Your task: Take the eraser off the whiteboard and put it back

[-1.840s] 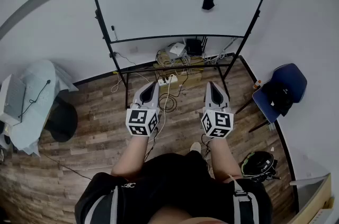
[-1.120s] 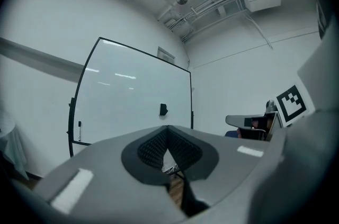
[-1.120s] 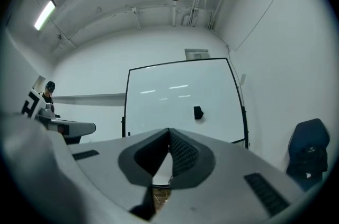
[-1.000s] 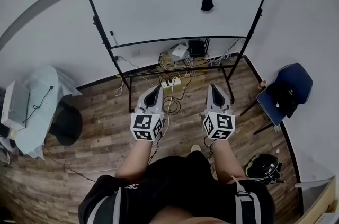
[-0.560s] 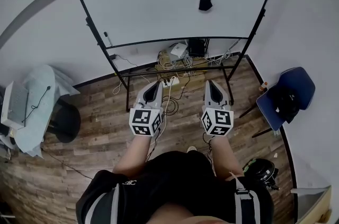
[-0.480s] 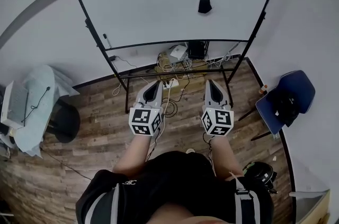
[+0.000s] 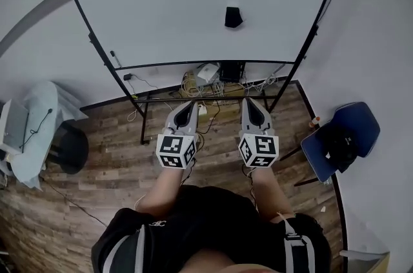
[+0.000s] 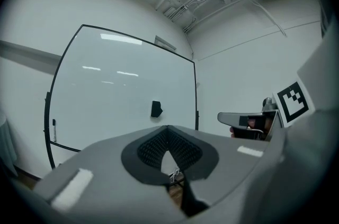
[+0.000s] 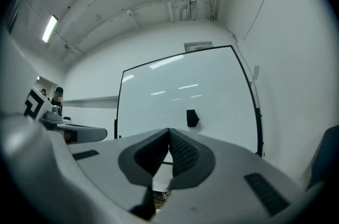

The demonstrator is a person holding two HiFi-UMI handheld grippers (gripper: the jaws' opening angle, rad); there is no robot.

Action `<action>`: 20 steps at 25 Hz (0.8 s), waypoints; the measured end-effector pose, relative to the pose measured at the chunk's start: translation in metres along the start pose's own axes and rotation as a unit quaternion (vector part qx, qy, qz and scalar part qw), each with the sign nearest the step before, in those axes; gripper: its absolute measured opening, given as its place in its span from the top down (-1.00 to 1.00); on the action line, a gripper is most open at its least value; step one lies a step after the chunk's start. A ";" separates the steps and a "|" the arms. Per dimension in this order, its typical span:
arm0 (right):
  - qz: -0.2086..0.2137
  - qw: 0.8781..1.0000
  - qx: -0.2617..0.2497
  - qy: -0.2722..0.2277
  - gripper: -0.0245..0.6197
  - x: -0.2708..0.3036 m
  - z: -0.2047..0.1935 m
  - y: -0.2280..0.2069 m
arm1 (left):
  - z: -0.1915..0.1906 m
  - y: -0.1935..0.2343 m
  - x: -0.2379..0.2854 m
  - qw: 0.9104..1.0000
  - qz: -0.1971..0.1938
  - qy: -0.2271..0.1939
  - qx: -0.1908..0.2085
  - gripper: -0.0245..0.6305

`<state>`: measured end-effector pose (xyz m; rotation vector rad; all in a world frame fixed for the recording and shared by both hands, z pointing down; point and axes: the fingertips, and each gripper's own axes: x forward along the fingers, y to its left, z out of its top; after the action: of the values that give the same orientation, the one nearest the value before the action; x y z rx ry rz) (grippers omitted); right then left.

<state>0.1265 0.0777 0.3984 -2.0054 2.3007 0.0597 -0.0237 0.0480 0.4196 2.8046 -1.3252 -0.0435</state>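
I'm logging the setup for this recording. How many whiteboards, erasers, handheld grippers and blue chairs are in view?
Whiteboard: 1
Eraser: 1
Grippers: 2, the left gripper and the right gripper
Blue chair: 1
Total: 5

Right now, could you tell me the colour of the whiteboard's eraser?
The eraser is black, clearest in the head view.
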 end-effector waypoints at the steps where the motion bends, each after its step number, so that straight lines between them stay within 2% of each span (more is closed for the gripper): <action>1: 0.004 1.000 0.001 0.004 0.90 0.001 -0.003 -0.006 | -0.004 -0.004 0.005 1.000 0.002 0.004 -0.002 0.91; 11: 0.015 0.999 0.021 0.025 0.90 0.028 -0.026 -0.045 | -0.025 -0.003 0.044 0.999 0.024 0.032 0.001 0.91; 20: 0.025 0.999 0.019 0.034 0.90 0.096 -0.039 -0.049 | -0.026 0.043 0.095 0.999 0.034 0.029 0.002 0.91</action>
<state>0.1605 -0.0274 0.4293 -1.9606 2.3746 -0.0473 0.0045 -0.0516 0.4467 2.7392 -1.4086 0.0417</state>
